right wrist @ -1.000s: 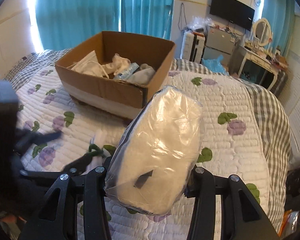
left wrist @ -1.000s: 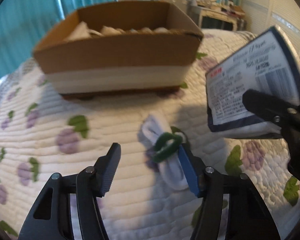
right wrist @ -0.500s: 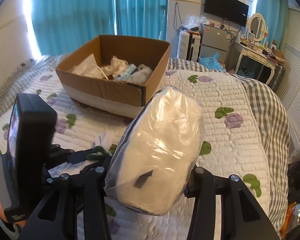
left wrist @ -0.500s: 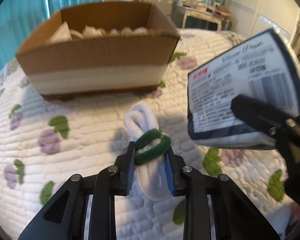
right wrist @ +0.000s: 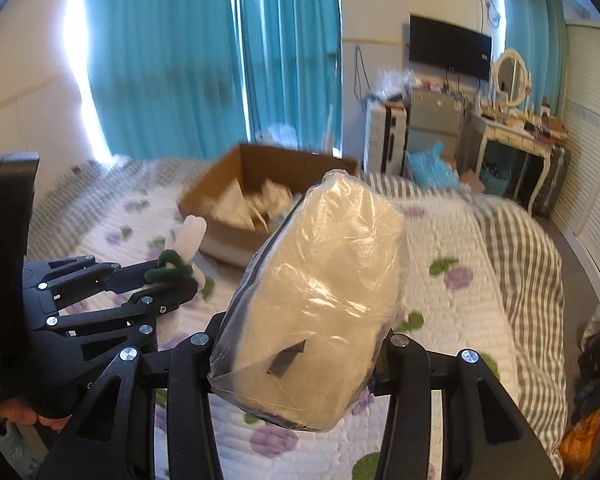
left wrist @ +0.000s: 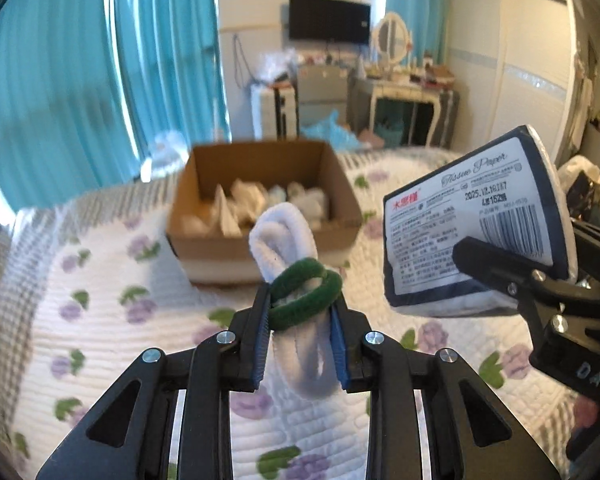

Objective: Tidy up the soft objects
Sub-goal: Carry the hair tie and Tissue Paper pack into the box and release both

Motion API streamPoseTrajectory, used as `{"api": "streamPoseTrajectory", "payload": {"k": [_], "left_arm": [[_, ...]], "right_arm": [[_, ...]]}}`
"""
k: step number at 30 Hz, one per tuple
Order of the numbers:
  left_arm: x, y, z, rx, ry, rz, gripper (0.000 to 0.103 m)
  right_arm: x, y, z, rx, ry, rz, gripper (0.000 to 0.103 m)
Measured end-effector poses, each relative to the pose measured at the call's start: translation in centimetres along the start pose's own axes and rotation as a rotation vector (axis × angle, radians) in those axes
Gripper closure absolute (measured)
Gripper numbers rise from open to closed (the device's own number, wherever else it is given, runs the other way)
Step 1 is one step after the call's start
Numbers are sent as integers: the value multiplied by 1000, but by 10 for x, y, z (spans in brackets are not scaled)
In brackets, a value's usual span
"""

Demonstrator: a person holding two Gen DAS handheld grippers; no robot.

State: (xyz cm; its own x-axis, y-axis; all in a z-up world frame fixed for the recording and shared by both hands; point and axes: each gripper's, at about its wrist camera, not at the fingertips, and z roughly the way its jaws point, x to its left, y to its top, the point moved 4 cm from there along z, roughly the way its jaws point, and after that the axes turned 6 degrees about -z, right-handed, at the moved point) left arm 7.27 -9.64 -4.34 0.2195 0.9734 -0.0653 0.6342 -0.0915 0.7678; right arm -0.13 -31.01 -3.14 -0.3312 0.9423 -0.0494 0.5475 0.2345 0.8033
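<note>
My left gripper (left wrist: 300, 320) is shut on a white rolled sock bundle (left wrist: 288, 240) bound with a green hair tie (left wrist: 306, 294), held up above the quilt. It also shows in the right wrist view (right wrist: 172, 270). My right gripper (right wrist: 300, 360) is shut on a plastic-wrapped tissue paper pack (right wrist: 320, 292), held in the air; its label side shows in the left wrist view (left wrist: 476, 224). An open cardboard box (left wrist: 260, 200) holding several white soft items sits on the bed beyond both grippers, also in the right wrist view (right wrist: 224, 196).
The bed has a white quilt with purple flowers (left wrist: 100, 320) and a grey checked blanket (right wrist: 520, 260) at its right side. Teal curtains (left wrist: 100, 80), a dresser with mirror (right wrist: 512, 120) and a wardrobe (left wrist: 532, 72) stand beyond the bed.
My left gripper closed on the sock bundle and lifted it off the quilt. Both grippers rose and pulled back, so the box now looks farther away. The tissue pack stays gripped.
</note>
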Motion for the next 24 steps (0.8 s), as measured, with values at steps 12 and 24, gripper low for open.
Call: {"api": "streamPoseTrajectory", "payload": {"k": [12, 24], "left_arm": [[30, 64, 3, -105, 64, 67, 77], [66, 124, 92, -82, 102, 49, 77]], "right_arm": [[16, 90, -27, -154, 41, -75, 58], [-6, 150, 49, -172, 99, -41, 57]]}}
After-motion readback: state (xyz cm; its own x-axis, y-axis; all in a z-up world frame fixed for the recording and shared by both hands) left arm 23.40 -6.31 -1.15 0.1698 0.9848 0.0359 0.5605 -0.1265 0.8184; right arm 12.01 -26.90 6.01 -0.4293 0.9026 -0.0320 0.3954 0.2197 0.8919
